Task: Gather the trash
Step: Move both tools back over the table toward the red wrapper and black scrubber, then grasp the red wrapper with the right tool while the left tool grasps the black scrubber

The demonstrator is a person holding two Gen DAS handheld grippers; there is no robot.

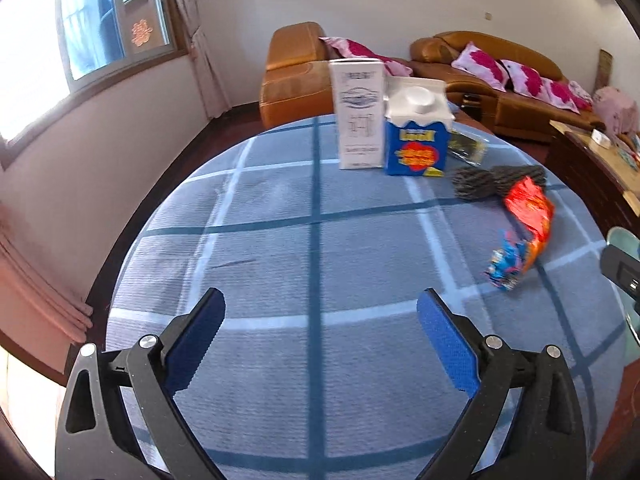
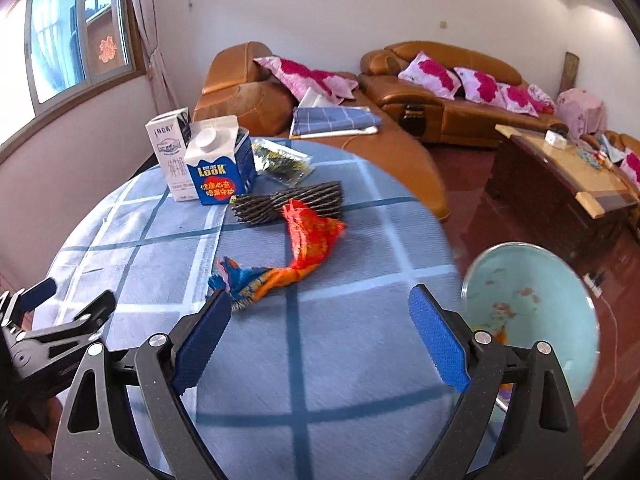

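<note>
Your left gripper (image 1: 320, 312) is spread wide over the checked tablecloth (image 1: 280, 240), with nothing between its fingers. Your right gripper (image 2: 320, 308) is also spread and empty; its left finger (image 2: 208, 328) is just beside the blue end of the wrapper (image 2: 280, 260). The wrapper lies flat and crumpled. In the right view its long axis runs diagonally, the blue end near you at left, the red end away at right. Beyond it lies a dark bundle (image 2: 288, 202), then the blue carton (image 2: 220, 172) and the white carton (image 2: 170, 152), both upright. A teal bin (image 2: 528, 312) stands right of the table.
</note>
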